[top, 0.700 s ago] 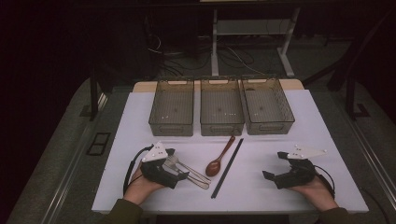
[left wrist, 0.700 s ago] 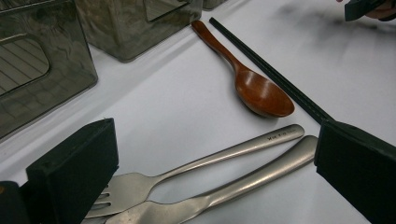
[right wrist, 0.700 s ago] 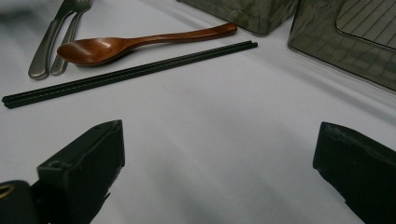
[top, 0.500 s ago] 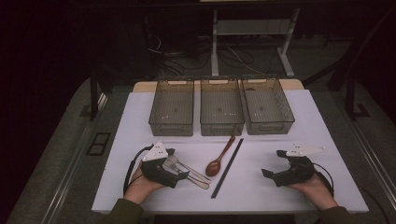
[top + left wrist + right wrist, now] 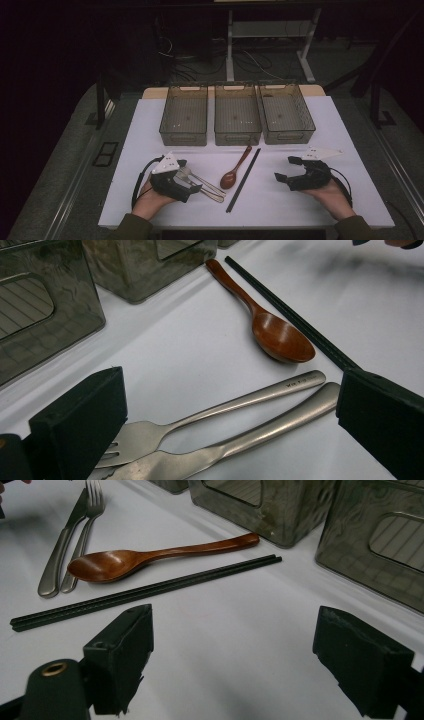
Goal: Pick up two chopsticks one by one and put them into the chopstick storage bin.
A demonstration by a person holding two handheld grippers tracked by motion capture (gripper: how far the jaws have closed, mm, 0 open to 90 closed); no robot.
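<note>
Two grippers sit low over the white table [image 5: 150,130], one in each hand. We see the left gripper [image 5: 192,184] right over the heads of two steel pieces, a fork [image 5: 200,421] and a knife [image 5: 260,432], which lie side by side with handles pointing away towards the middle of the table. In the left gripper view its jaws stand wide apart, one on each side of the pair, and the pads press on nothing. We can't tell if the jaws touch the table.

Right gripper [image 5: 286,169] is well apart from the cutlery, over bare table on the right side, jaws also spread, nothing between them. In the right gripper view the black chopsticks [image 5: 145,592] lie just ahead of its jaws, with the wooden spoon [image 5: 150,559] beyond them.

Spoon lies just beside the chopsticks, bowl towards us, handle pointing at the bins. Chopsticks lie together as one straight pair, slanted. Spoon bowl is near the ends of the steel handles, not touching as far as we can see.

Three clear bins stand in a row at the far side: left bin [image 5: 184,134], middle bin [image 5: 237,136], right bin [image 5: 287,135].
</note>
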